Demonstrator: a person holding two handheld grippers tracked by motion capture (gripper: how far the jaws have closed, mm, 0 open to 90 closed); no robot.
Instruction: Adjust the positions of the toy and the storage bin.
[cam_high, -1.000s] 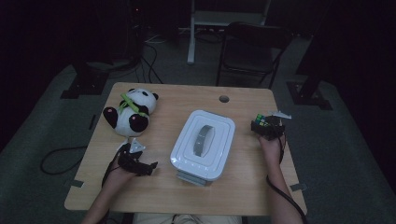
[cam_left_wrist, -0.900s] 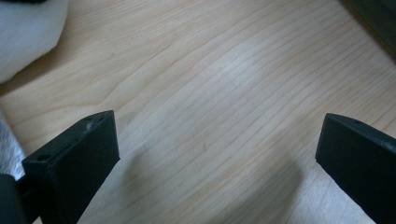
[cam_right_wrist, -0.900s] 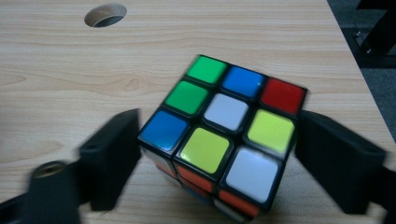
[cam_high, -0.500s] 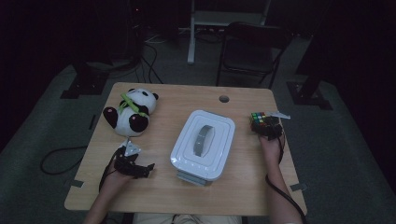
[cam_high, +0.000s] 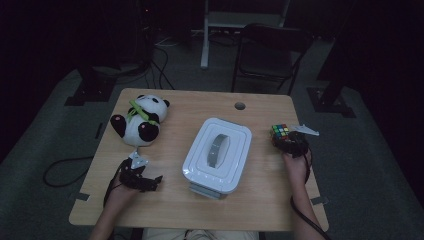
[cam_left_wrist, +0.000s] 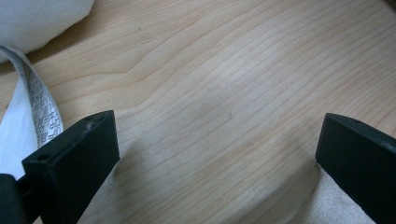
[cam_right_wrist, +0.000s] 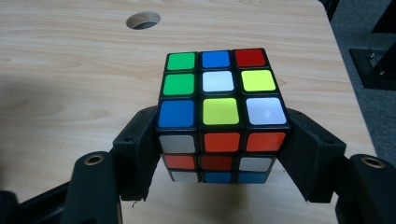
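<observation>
Right claw (cam_right_wrist: 219, 154) grips the puzzle cube (cam_right_wrist: 219, 112) between its two black jaws, which have just closed in — pads pressed on opposite sides, cube near the tabletop's (cam_high: 260, 200) right edge. Beside it, towards the middle, sits the white lidded box (cam_high: 217, 155). Left claw (cam_left_wrist: 215, 154) stands wide apart over bare wood — just below the plush panda (cam_high: 140, 120).
</observation>
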